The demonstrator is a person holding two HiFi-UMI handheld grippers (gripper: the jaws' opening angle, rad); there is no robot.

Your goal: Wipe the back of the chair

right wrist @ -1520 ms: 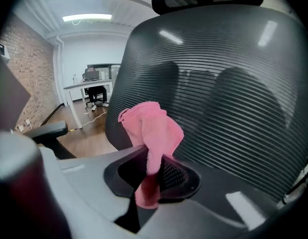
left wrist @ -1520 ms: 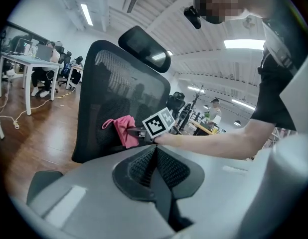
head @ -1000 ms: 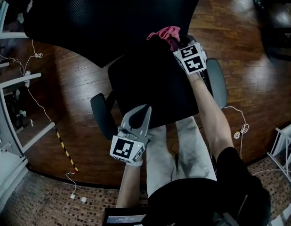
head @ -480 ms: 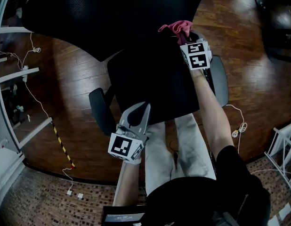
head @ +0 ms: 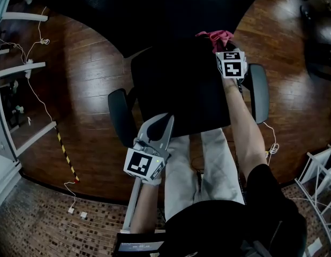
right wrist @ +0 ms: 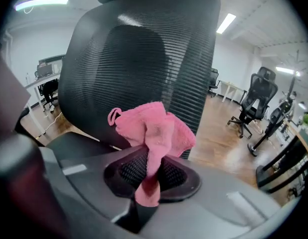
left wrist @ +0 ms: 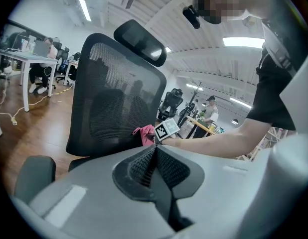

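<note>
Little moved: right gripper (right wrist: 150,167) fingers (right wrist: 130,172) still pinch crumpled pink cloth (right wrist: 154,128) by black mesh chair back (right wrist: 144,59), wiping seemingly stalled; left gripper (left wrist: 155,151) closed on nothing.

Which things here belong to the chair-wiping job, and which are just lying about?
Job: pink cloth, clamped in the right gripper; chair back; left gripper, shut and empty.
Lying about: white floor cable; striped floor tape; spare office chair.
</note>
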